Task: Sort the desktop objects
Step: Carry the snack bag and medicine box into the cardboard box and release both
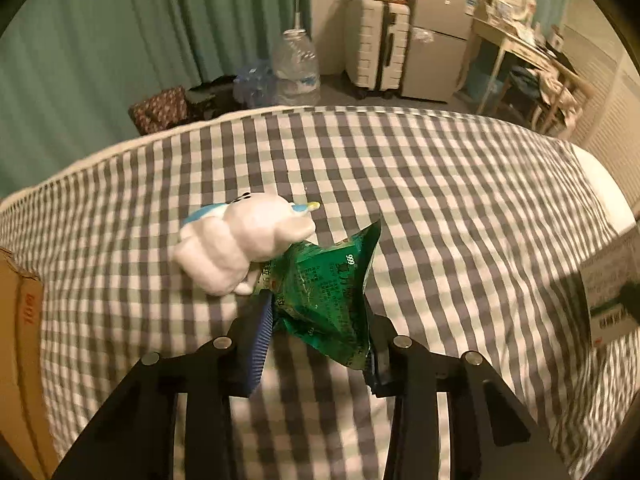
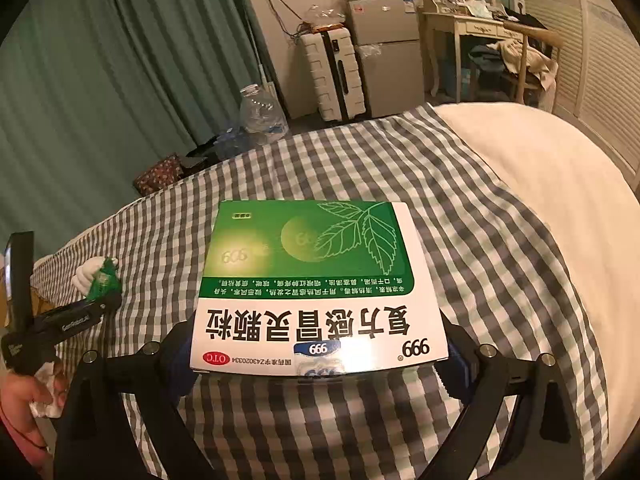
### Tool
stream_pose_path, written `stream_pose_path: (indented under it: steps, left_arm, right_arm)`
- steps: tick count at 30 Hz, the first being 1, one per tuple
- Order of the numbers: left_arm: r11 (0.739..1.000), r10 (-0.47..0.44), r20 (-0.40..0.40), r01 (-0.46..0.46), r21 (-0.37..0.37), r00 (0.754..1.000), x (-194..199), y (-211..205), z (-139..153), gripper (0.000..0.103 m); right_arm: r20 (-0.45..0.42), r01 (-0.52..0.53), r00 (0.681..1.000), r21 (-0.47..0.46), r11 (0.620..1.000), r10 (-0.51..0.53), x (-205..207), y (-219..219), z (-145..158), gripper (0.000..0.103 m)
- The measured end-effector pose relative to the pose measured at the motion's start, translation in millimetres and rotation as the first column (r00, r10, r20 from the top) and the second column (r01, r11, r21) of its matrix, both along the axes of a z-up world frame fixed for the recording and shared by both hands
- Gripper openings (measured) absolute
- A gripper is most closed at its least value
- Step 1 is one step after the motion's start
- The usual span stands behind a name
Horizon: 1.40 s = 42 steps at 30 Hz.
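Observation:
My left gripper (image 1: 318,312) is shut on a green foil sachet (image 1: 328,288) and holds it above the checked bedcover (image 1: 440,184). A white plush toy (image 1: 236,244) with blue trim lies on the cover just beyond and left of the sachet, touching it. My right gripper (image 2: 320,356) is shut on a green and white medicine box (image 2: 316,280) and holds it flat above the cover. The box also shows at the right edge of the left wrist view (image 1: 608,292). The left gripper with the sachet shows at the left of the right wrist view (image 2: 100,292).
A cardboard box (image 1: 20,344) stands at the left edge of the bed. A white duvet (image 2: 540,168) covers the right part. Beyond the bed are green curtains (image 1: 100,40), a water jug (image 1: 296,68), a suitcase (image 1: 378,44), a small fridge (image 1: 436,40) and a cluttered desk (image 1: 520,40).

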<state>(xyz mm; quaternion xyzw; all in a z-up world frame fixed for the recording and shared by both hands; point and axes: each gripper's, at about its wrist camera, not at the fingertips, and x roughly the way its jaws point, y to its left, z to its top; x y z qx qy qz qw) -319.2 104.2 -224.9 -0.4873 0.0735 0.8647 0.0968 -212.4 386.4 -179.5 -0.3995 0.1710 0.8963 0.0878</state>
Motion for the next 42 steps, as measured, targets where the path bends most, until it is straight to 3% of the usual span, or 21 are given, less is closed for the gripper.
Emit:
stream_pose_path:
  steps: [8,17,23,27,31,35,39,42]
  left_arm:
    - [0.996,0.027,-0.014,-0.026,0.085,1.000,67.4,-63.2,49.5,0.039]
    - [0.988,0.078,-0.145,-0.057,0.143,0.986,124.9,-131.2,134.0,0.039]
    - [0.972,0.151,-0.214,-0.105,0.211,0.965,146.9,-191.9,188.8,0.039]
    - [0.971,0.182,-0.269,-0.131,0.198,0.946,159.2,-241.5,215.3,0.040]
    - [0.963,0.235,-0.249,-0.190,0.191,0.940,157.9,-296.4,217.6,0.040]
    - [0.949,0.302,-0.211,-0.272,0.160,0.930,150.6,-347.9,196.0,0.040]
    - [0.932,0.352,-0.184,-0.325,0.161,0.918,145.7,-389.7,166.6,0.040]
    - [0.923,0.370,-0.152,-0.343,0.175,0.917,139.2,-405.8,149.2,0.040]
  right_arm:
    - [-0.031,-0.043,0.999,-0.051,0.998,0.041,35.5,-10.2,31.5,0.095]
    - [-0.158,-0.107,0.981,0.024,0.994,0.109,82.9,-72.3,129.8,0.095]
    - [-0.218,-0.270,0.933,0.097,0.958,0.285,102.1,-161.7,182.8,0.095]
    - [-0.230,-0.411,0.872,0.135,0.901,0.432,97.5,-243.6,201.0,0.095]
    - [-0.236,-0.586,0.768,0.113,0.802,0.595,77.2,-333.7,206.2,0.095]
    - [-0.219,-0.693,0.684,0.103,0.713,0.696,49.0,-415.5,195.4,0.095]
    - [-0.192,-0.731,0.665,0.031,0.682,0.722,16.3,-474.9,179.5,0.095]
    - [-0.173,-0.720,0.680,0.027,0.694,0.712,-1.4,-504.6,172.3,0.095]
